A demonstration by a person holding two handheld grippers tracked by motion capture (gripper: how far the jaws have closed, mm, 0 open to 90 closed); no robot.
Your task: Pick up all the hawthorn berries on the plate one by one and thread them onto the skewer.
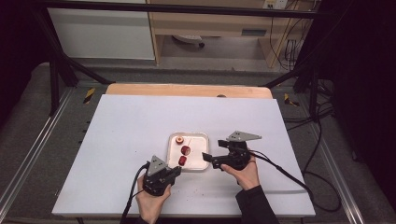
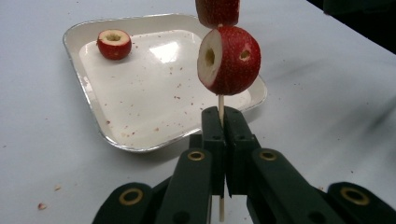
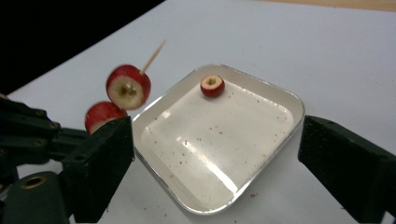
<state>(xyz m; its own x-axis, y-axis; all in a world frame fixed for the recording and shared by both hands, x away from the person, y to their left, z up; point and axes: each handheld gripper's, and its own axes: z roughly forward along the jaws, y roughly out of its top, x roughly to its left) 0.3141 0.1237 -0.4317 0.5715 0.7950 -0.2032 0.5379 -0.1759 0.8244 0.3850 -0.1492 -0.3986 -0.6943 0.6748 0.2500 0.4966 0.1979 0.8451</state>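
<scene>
- High view: your left gripper (image 1: 173, 171) held a skewer (image 1: 188, 142) of fruit pieces (image 1: 186, 150) over the tray (image 1: 201, 138) on the table (image 1: 121, 130); your right gripper (image 1: 206, 157) sat just beside the tray
- Left gripper view: your jaws were clamped on the skewer below two pieces; a loose piece (image 2: 113, 44) lay in the tray
- Right gripper view: your jaws stood wide apart, nothing between them

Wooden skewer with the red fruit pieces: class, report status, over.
Left gripper shut on thin wooden skewer, two red cored fruit pieces threaded. Right gripper open, empty. Third piece in white square tray. Nothing in the way.
</scene>
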